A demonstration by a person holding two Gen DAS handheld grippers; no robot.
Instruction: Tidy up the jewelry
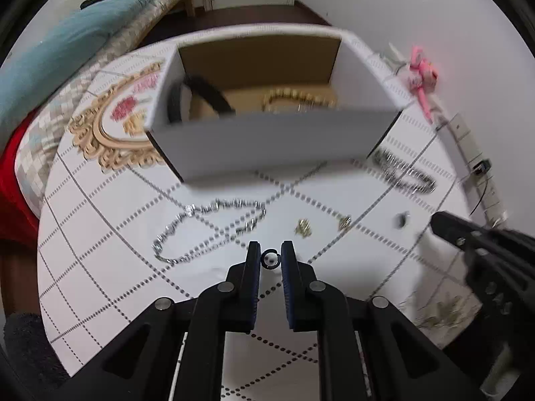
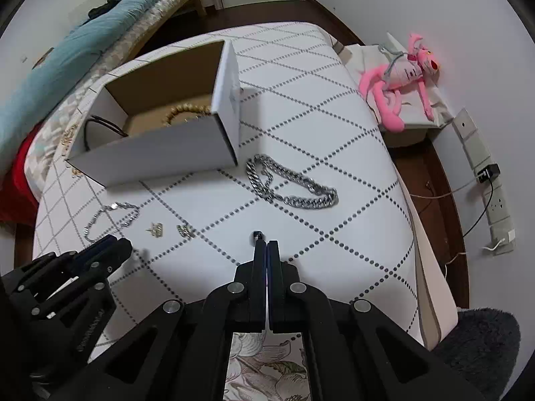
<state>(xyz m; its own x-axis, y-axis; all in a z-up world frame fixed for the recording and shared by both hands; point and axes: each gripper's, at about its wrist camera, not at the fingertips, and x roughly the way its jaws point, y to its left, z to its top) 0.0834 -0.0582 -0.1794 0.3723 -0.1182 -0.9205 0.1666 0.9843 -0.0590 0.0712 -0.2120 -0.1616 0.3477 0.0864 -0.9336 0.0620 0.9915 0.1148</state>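
My left gripper (image 1: 271,249) points down at the white dotted tablecloth (image 1: 334,267) and is shut on a small black ring (image 1: 264,263) held between its pads. My right gripper (image 2: 267,242) is shut with nothing between its fingers. A tiny dark ring (image 2: 258,235) lies on the cloth just beyond its left fingertip. A thin silver chain (image 1: 207,230) and two small gold earrings (image 1: 303,227) (image 1: 344,222) lie ahead of the left gripper. A thick silver chain (image 2: 291,183) lies ahead of the right gripper. Behind them stands an open white cardboard box (image 1: 267,143) holding a black cord and gold beads (image 1: 294,95).
A gold ornate frame (image 1: 110,127) lies left of the box. The table's right edge (image 2: 414,234) drops to a dark floor with a power strip (image 2: 491,183). A pink plush toy (image 2: 404,77) sits on a low stand at the far right. A bed with a teal blanket (image 2: 100,33) is behind.
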